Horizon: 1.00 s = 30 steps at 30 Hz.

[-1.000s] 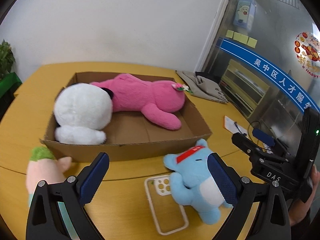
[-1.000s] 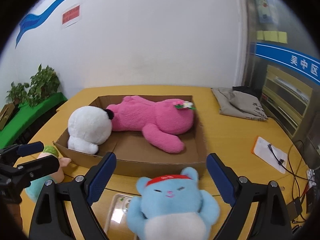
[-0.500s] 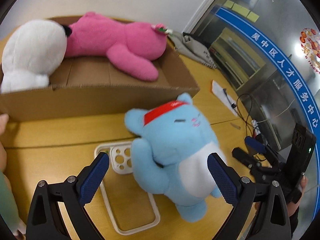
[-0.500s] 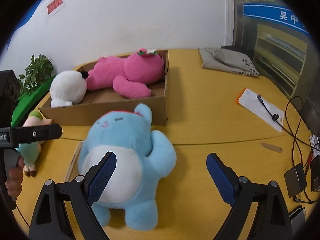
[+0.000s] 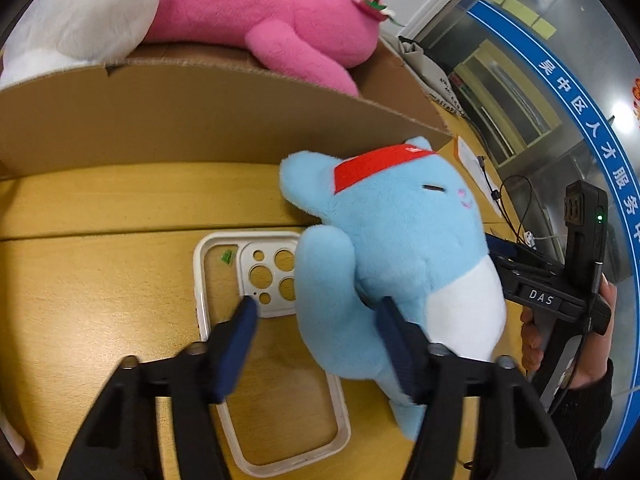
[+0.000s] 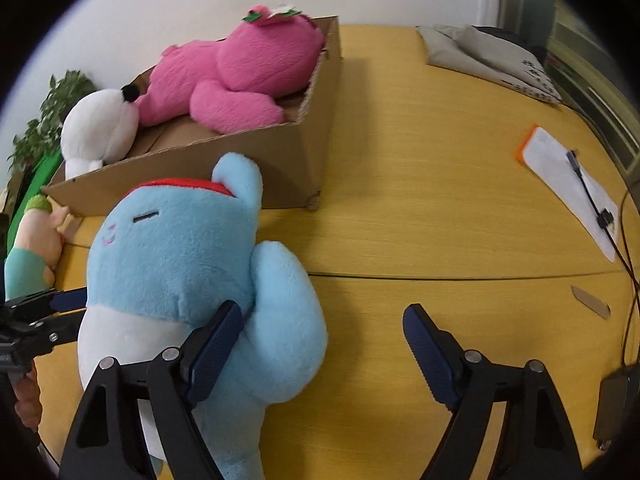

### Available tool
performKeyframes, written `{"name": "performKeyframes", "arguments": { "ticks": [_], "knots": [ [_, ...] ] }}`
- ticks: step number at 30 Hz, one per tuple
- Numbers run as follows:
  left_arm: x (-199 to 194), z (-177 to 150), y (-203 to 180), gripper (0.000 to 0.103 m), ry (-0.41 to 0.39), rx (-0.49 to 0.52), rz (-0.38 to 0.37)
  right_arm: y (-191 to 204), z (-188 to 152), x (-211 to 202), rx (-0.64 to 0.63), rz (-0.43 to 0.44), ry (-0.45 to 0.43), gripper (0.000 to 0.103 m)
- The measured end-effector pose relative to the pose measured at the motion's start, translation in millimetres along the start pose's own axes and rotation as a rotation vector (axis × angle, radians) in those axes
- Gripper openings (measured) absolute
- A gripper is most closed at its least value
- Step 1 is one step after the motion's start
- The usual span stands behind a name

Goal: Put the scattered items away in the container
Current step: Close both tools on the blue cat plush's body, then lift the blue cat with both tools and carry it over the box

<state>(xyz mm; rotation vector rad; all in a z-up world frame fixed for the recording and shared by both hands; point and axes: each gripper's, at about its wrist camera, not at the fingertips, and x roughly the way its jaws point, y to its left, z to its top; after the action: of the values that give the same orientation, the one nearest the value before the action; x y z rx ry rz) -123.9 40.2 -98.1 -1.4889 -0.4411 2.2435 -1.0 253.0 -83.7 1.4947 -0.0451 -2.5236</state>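
Note:
A blue plush [image 5: 400, 240] with a red headband lies on its back on the yellow table, just in front of the cardboard box [image 5: 200, 120]. My left gripper [image 5: 316, 320] straddles one of its arms, jaws closing; the left pad still stands apart over a white phone case [image 5: 208, 280]. My right gripper [image 6: 320, 332] straddles the other arm of the blue plush [image 6: 172, 260], jaws closing, with the right pad clear of it. A pink plush [image 6: 248, 64] and a white plush [image 6: 100, 128] lie in the box [image 6: 316, 152]. A small green-haired doll [image 6: 36, 236] lies left of the box.
A grey bag [image 6: 492, 52] lies at the table's far side. A white sheet with an orange edge [image 6: 568, 176] and a cable sit at the right, near a wooden stick [image 6: 590, 300] and a dark adapter [image 6: 616, 404]. A plant [image 6: 52, 112] stands beyond the left edge.
Both grippers have come down close to the blue plush, which now fills much more of each view. Both pairs of jaws have narrowed, each around one of its arms.

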Motion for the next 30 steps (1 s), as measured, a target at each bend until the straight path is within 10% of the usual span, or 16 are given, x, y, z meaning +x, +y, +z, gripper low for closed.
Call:
{"name": "performKeyframes", "arguments": {
  "ticks": [4, 15, 30],
  "knots": [
    [4.9, 0.8, -4.5, 0.034, 0.017, 0.016, -0.027, 2.8, -0.8, 3.7, -0.010, 0.093, 0.024, 0.052],
    [-1.8, 0.0, -3.6, 0.028, 0.001, 0.041, -0.016, 20.0, -5.8, 8.6, -0.089, 0.147, 0.037, 0.027],
    [-80.5, -0.5, -16.6, 0.022, -0.139, 0.116, -0.054, 55.1, -31.6, -61.5, -0.059, 0.119, -0.179, 0.022]
  ]
}}
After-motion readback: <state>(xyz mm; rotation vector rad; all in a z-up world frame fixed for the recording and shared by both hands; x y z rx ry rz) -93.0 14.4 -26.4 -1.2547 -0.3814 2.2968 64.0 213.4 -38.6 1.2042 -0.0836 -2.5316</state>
